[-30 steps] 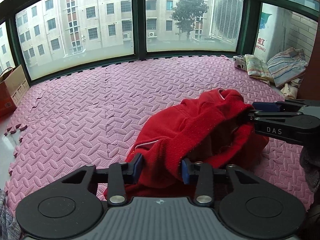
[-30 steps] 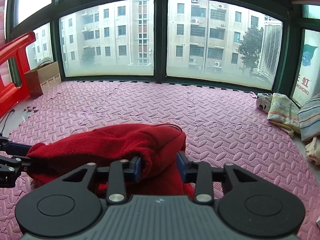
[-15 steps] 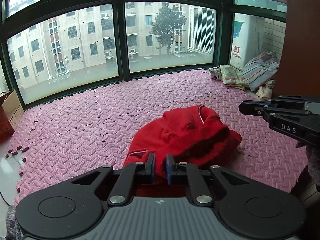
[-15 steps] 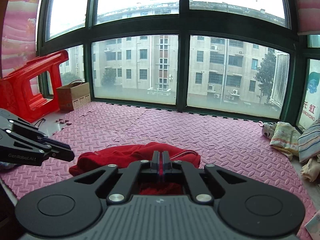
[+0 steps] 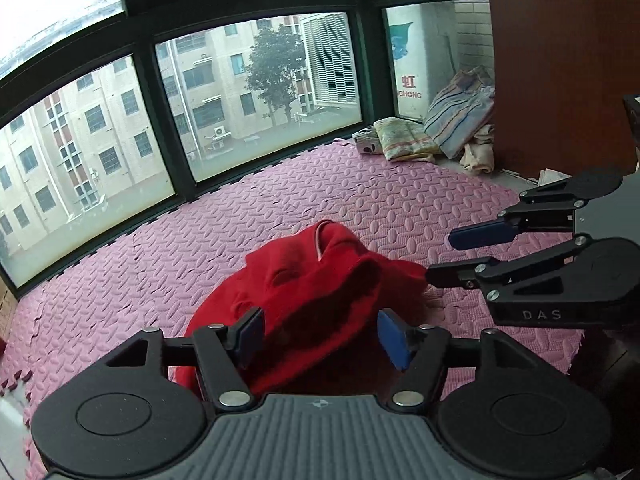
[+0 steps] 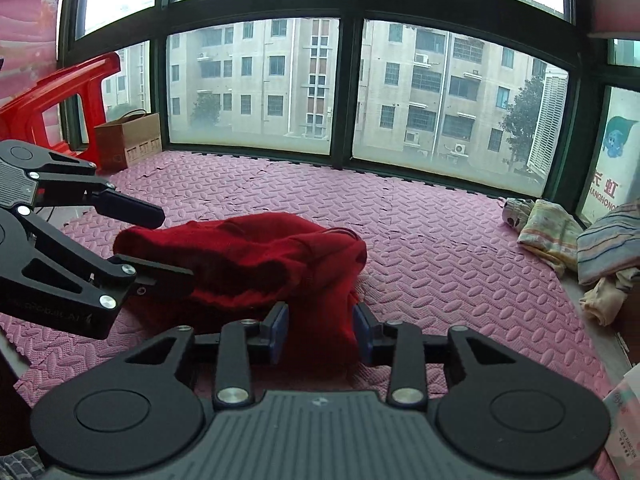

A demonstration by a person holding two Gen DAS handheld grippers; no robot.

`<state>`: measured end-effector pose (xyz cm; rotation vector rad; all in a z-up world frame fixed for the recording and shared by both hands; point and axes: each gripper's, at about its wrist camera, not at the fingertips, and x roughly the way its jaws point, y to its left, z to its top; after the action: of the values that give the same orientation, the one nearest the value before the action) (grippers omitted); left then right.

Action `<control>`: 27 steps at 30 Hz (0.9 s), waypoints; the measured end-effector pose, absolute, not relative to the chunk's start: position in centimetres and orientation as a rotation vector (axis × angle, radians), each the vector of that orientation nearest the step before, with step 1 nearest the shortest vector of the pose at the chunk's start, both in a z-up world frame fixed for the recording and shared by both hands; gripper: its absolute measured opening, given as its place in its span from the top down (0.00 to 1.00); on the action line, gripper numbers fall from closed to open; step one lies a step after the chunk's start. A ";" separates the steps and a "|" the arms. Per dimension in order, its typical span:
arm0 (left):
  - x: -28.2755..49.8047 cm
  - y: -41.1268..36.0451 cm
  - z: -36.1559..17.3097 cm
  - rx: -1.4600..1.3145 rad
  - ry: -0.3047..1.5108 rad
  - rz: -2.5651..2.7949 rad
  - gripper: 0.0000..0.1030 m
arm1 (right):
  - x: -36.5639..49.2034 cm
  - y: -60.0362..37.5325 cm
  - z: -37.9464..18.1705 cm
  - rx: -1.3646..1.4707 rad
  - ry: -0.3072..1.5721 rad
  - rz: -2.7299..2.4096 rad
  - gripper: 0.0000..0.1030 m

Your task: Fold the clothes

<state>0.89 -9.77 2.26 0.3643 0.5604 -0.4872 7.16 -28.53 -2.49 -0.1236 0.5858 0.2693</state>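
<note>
A red knitted sweater (image 5: 312, 280) lies crumpled in a heap on the pink foam mat (image 5: 240, 216); it also shows in the right wrist view (image 6: 256, 256). My left gripper (image 5: 320, 336) is open and hovers over the near edge of the heap, holding nothing. My right gripper (image 6: 320, 328) is open above the sweater's right end, holding nothing. Each gripper shows in the other's view: the right one (image 5: 440, 256) at the sweater's right side, the left one (image 6: 176, 244) at its left side.
A pile of folded striped and pale clothes (image 5: 440, 132) lies at the far right corner by the windows (image 6: 344, 96). A cardboard bag (image 6: 128, 140) and a red plastic chair (image 6: 52, 96) stand at the far left. A dark wooden panel (image 5: 560, 60) rises at the right.
Both grippers were around the sweater a second ago, then rose away shut and empty as the sweater dropped on the mat. Now both are open and low over it.
</note>
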 end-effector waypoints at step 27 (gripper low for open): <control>5.2 -4.5 7.4 0.248 0.481 -0.539 0.89 | 13.8 -30.4 -5.8 -0.095 0.719 0.322 0.53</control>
<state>5.19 -4.47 7.35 0.2479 0.4814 -0.5387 13.79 -30.44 -5.82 -0.0947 0.7194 0.3221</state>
